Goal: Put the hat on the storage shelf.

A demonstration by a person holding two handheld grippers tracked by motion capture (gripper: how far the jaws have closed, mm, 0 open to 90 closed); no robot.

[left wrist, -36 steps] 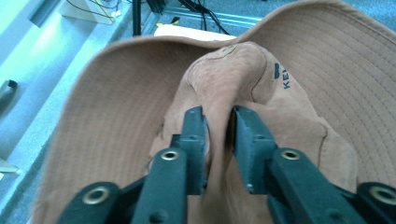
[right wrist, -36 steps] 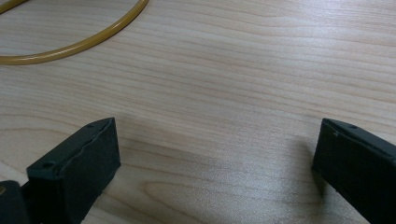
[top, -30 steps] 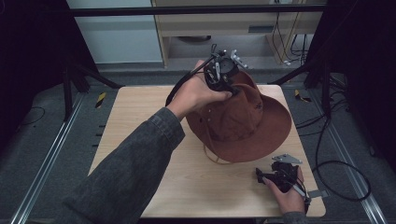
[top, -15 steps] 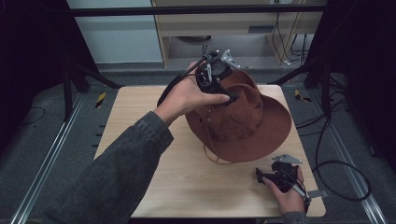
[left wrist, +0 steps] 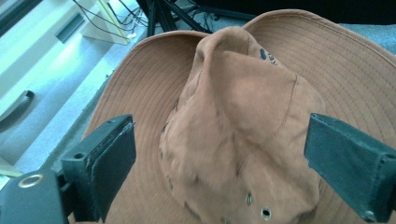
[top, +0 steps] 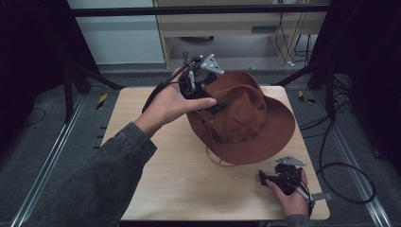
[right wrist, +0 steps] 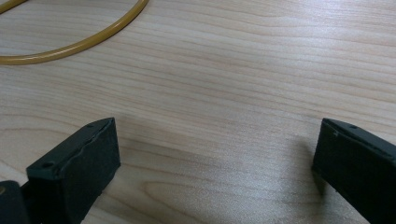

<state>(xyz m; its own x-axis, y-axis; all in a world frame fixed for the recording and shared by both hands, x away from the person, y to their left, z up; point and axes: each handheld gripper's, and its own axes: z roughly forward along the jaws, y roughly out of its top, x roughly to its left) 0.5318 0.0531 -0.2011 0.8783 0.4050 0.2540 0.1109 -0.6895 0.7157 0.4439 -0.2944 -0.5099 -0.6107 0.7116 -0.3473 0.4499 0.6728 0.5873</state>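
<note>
A brown wide-brimmed hat [top: 246,120] lies on the wooden table [top: 156,179], toward its right half. My left gripper [top: 215,105] hovers over the hat's left side with both jaws wide apart. In the left gripper view the creased crown [left wrist: 233,135] sits between and below the two pads [left wrist: 109,163], untouched. The hat's tan chin cord [top: 218,160] loops out from under the near brim. My right gripper [top: 270,178] rests low at the table's near right corner, open, with bare wood between its pads [right wrist: 79,163] and the cord [right wrist: 79,44] curving ahead.
The table's left half is bare wood. Black frame legs [top: 71,75] stand at the far left and far right. Cables [top: 340,165] trail on the grey floor to the right, and a wooden shelf unit [top: 227,28] stands behind the table.
My left gripper has drawn back to the left and slightly up, off the crown's top. The right gripper has stayed put.
</note>
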